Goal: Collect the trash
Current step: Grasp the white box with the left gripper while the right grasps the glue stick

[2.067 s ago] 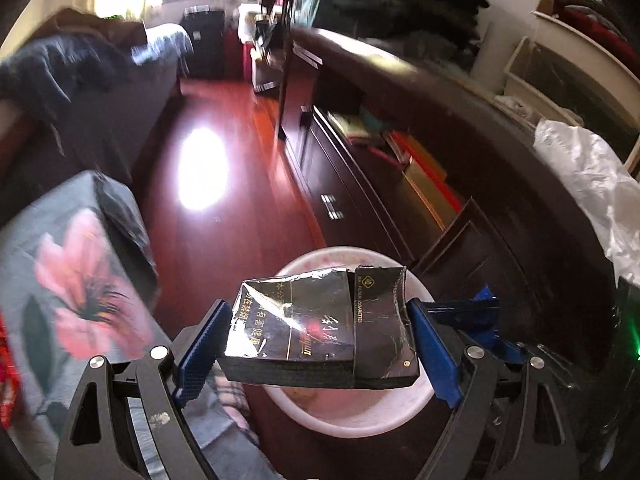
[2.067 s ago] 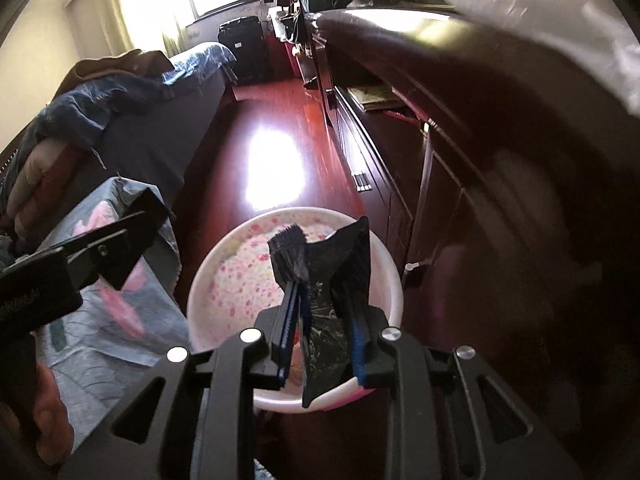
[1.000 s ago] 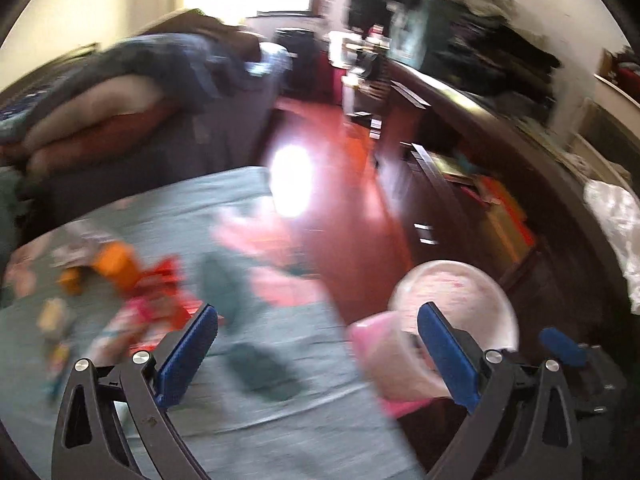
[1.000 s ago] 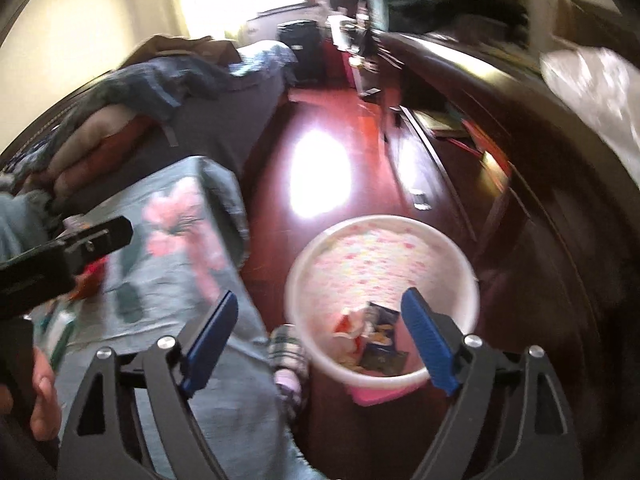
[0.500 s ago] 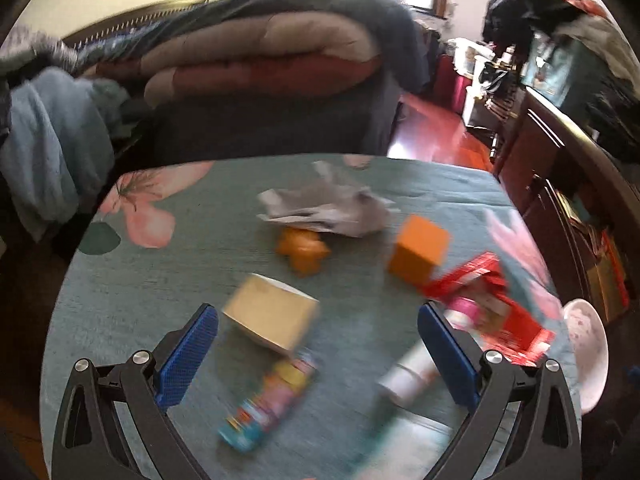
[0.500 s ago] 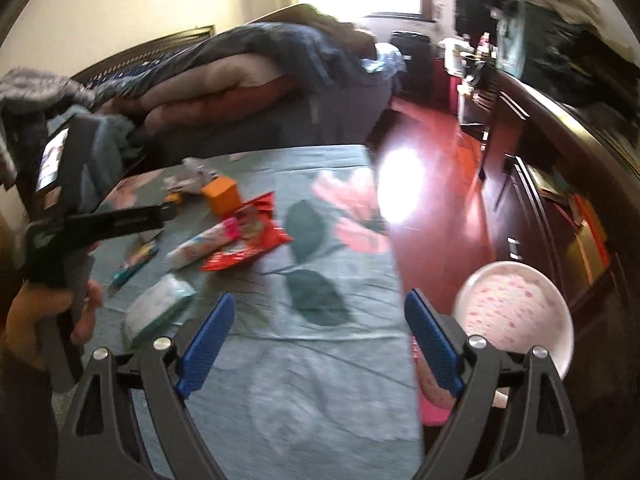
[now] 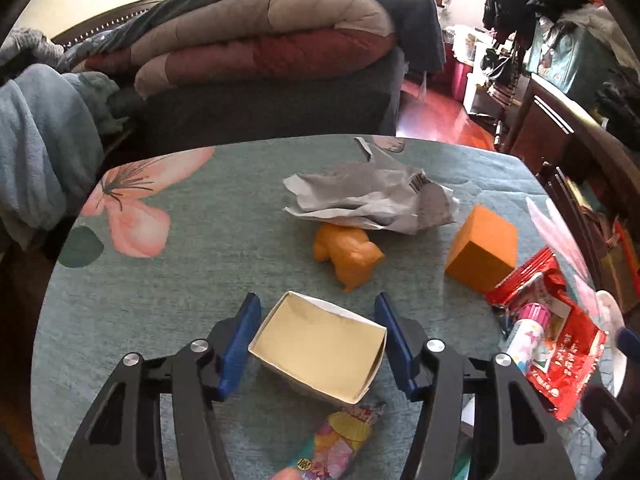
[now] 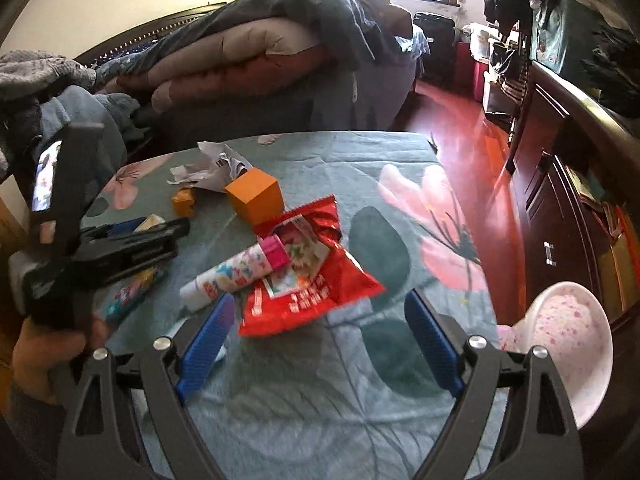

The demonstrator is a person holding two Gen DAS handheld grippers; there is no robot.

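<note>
The left hand-held gripper (image 7: 318, 336) is closing around an empty open box (image 7: 320, 346); the right hand-held gripper (image 8: 318, 344) gapes empty above the red wrapper (image 8: 310, 280).

Each hand-held gripper is built alike: the left hand-held gripper (image 7: 318, 344) and the right hand-held gripper (image 8: 318, 342) have two black, open-framed plastic arms with triangular cut-outs, round silver screws at the pivots, and long ribbed blue pads on the inner faces. The person's left hand (image 8: 38, 354) emerges from a dark sleeve.
</note>
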